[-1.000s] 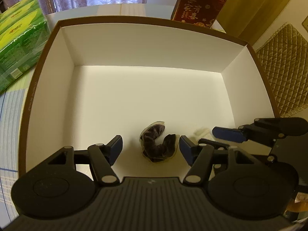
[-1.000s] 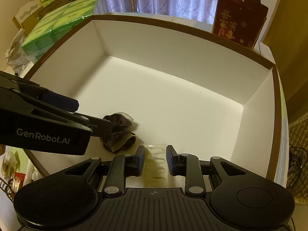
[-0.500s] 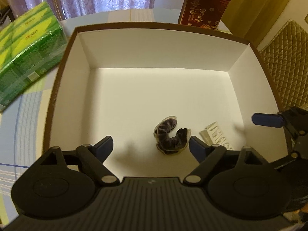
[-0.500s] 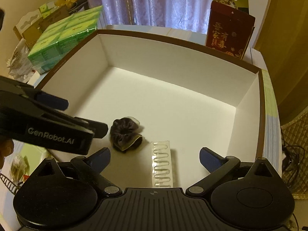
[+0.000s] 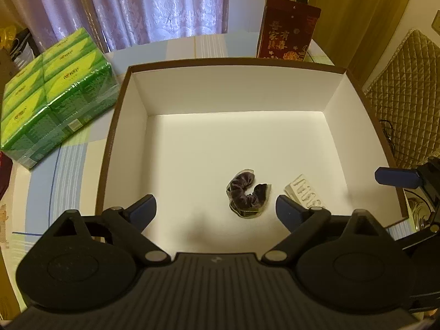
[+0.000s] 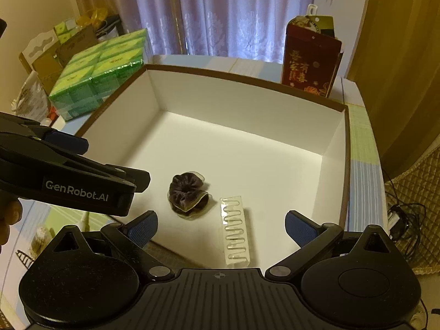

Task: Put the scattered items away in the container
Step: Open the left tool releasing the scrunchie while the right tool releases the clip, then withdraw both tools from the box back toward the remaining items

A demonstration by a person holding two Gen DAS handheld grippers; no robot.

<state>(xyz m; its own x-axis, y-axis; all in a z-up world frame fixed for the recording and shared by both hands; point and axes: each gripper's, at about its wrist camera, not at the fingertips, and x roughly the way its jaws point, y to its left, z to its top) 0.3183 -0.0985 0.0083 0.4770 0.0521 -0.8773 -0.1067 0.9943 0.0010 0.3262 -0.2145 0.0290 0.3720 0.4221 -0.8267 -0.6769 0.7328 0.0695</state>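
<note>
Hand-held grippers agape above crumpled purple scrunchie

One box, one scrunchie, one clear clip strip, two tongs.

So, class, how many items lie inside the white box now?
2: a dark purple velvet scrunchie near the floor's middle, and a clear plastic comb-like strip beside it, nearer the right claw.

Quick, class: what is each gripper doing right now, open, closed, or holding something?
Left gripper: open, holding nothing.
Right gripper: open, holding nothing; the scrunchie and clear packet lie in the box.
</note>
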